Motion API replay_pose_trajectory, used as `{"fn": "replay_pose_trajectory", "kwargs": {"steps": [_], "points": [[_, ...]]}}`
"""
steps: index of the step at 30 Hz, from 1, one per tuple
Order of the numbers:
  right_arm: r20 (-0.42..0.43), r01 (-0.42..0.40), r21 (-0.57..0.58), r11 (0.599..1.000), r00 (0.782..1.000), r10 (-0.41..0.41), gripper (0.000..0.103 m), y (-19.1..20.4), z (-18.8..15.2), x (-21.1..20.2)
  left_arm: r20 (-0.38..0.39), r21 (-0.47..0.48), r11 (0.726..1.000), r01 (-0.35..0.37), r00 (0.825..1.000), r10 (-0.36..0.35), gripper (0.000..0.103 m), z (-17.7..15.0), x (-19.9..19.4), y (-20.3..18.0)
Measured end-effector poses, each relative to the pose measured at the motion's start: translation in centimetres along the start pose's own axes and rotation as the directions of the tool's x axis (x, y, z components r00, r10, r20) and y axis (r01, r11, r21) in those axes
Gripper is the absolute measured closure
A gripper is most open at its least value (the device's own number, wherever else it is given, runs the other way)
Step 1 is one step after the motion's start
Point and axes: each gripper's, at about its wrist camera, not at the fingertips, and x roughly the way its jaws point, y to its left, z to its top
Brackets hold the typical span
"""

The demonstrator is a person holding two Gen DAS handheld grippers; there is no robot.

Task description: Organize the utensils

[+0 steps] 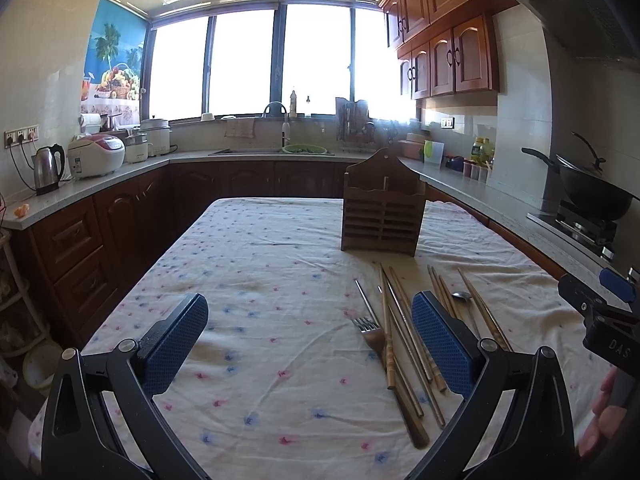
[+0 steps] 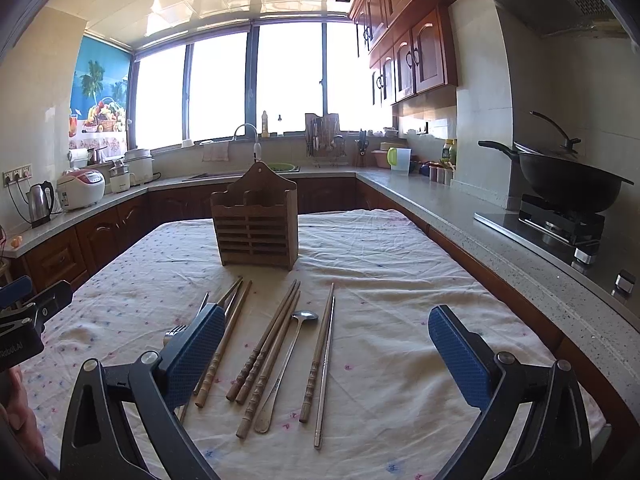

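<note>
A wooden utensil holder (image 1: 382,216) (image 2: 256,220) stands upright on the flowered tablecloth (image 1: 260,260) (image 2: 400,280), with nothing showing above its rim. In front of it lie several wooden chopsticks (image 1: 386,320) (image 2: 272,340), metal chopsticks (image 2: 326,368), a fork (image 1: 370,332) (image 2: 176,334) and a metal spoon (image 1: 464,296) (image 2: 288,356), all loose on the cloth. My left gripper (image 1: 308,344) hovers open over bare cloth left of the pile. My right gripper (image 2: 330,356) hangs open above the pile's right part, holding nothing. Each gripper shows at the other view's edge.
Countertops run around the table. A wok (image 2: 568,184) sits on the stove at the right, a kettle (image 1: 46,168) and rice cooker (image 1: 96,156) at the left, and a sink under the window. A person's hand (image 1: 604,412) shows at the right edge.
</note>
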Motion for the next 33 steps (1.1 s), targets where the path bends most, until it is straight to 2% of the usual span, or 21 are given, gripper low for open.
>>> {"fn": "replay_pose_trajectory", "kwargs": {"steps": [33], "points": [[-0.001,-0.031,0.035,0.999,1.0,0.031,0.001,-0.37,-0.18,0.19,-0.008,0.013,1.0,-0.012,1.0,0.012,0.0,0.22,0.26,-0.08]]}}
